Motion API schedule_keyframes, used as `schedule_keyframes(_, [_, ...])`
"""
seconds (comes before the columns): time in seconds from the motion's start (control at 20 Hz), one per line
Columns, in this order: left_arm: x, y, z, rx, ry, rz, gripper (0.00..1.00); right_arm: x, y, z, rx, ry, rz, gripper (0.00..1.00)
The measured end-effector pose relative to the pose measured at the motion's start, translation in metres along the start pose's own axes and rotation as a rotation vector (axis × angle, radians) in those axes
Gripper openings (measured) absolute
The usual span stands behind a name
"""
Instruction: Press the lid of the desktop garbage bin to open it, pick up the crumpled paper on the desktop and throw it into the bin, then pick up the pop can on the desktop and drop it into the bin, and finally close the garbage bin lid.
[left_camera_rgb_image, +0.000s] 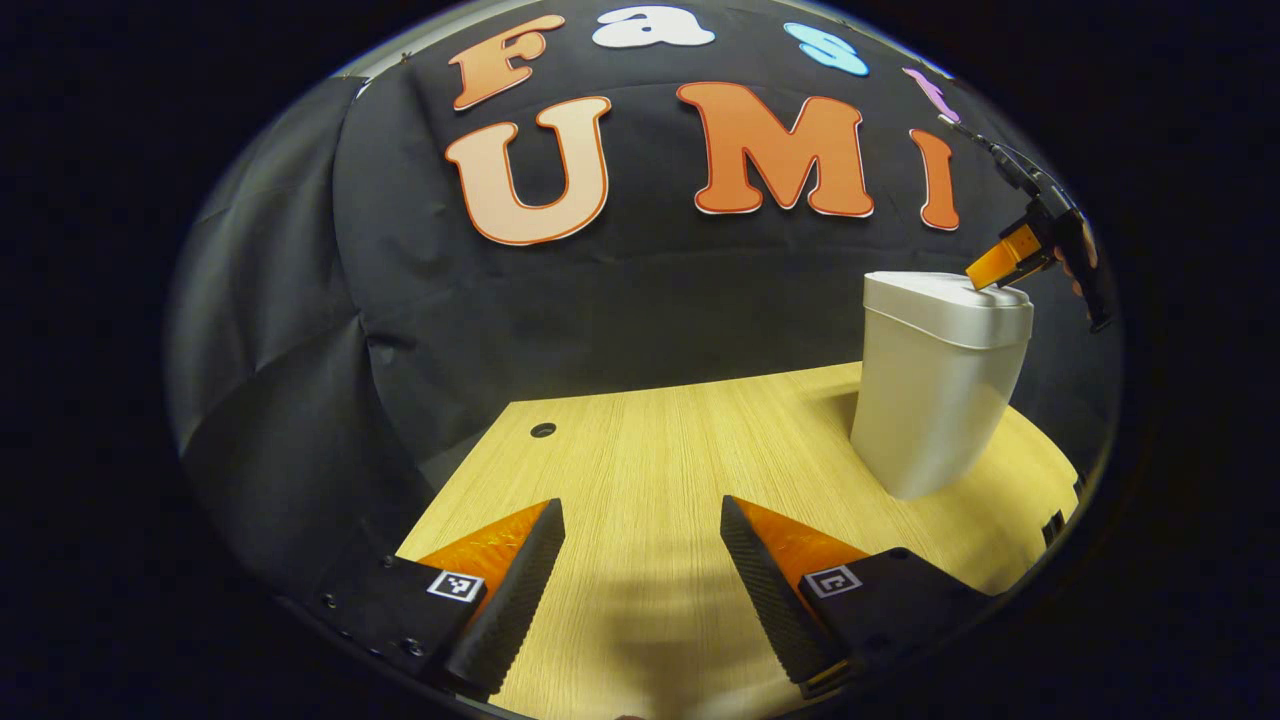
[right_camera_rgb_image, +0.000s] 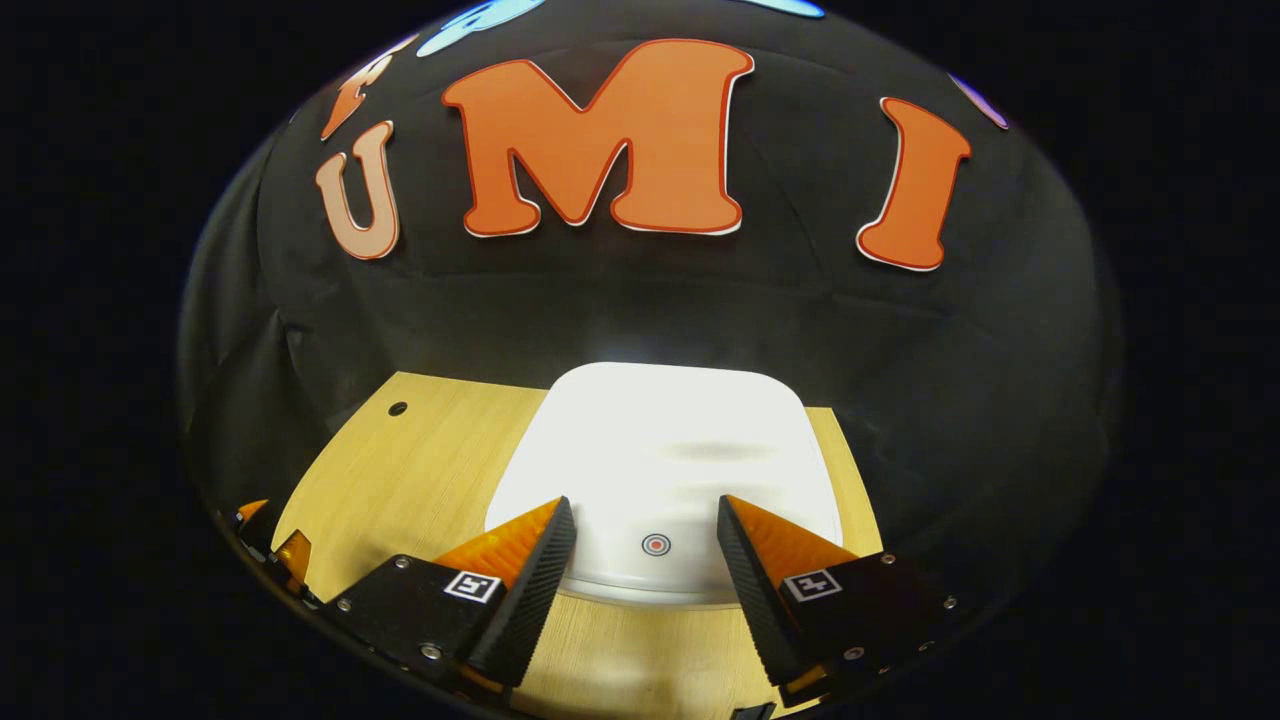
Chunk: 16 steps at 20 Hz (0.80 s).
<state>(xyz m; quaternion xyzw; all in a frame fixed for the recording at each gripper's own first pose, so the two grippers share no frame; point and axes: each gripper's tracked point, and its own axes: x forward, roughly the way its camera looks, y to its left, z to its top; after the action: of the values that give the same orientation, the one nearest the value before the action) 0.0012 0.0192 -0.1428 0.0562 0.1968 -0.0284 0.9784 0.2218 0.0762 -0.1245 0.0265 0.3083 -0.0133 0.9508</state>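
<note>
**Lid still down, first press not yet made**

Garbage bin (left_camera_rgb_image: 940, 385) stands on the wooden desktop (left_camera_rgb_image: 650, 450), its lid (right_camera_rgb_image: 660, 450) closed flat. A small round target mark (right_camera_rgb_image: 656, 544) sits near the lid's front edge. Right gripper (right_camera_rgb_image: 648, 530) hovers just above that edge, jaws spread, the mark between them; whether it touches the lid, cannot tell. Left gripper (left_camera_rgb_image: 640, 540) hangs well off from the bin over bare wood, jaws spread, empty. Judged: every step remains, namely opening, paper, can, closing.

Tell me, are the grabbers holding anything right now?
Nothing is held. The left gripper is open over the table; the right gripper hangs open above the bin lid.
</note>
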Motion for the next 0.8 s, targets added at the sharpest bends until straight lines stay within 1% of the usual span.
schedule_keyframes(0.05, [0.001,0.000,0.000,-0.001,0.003,-0.004,1.00,-0.001,0.001,-0.001,0.002,-0.011,-0.008,0.87])
schedule_keyframes(0.2, [0.003,-0.002,0.003,0.002,0.008,-0.013,1.00,-0.001,0.001,-0.001,0.009,-0.032,-0.026,0.87])
schedule_keyframes(0.3, [0.004,-0.002,0.003,0.005,0.010,-0.021,1.00,-0.001,0.001,-0.003,0.004,-0.035,-0.027,0.86])
schedule_keyframes(0.5, [0.006,-0.005,0.006,0.009,0.012,-0.038,1.00,0.001,0.003,-0.004,0.035,-0.053,-0.019,0.86])
schedule_keyframes(0.8, [0.010,0.000,0.011,0.018,0.000,-0.045,1.00,-0.002,0.004,-0.004,0.042,-0.096,-0.058,0.86])
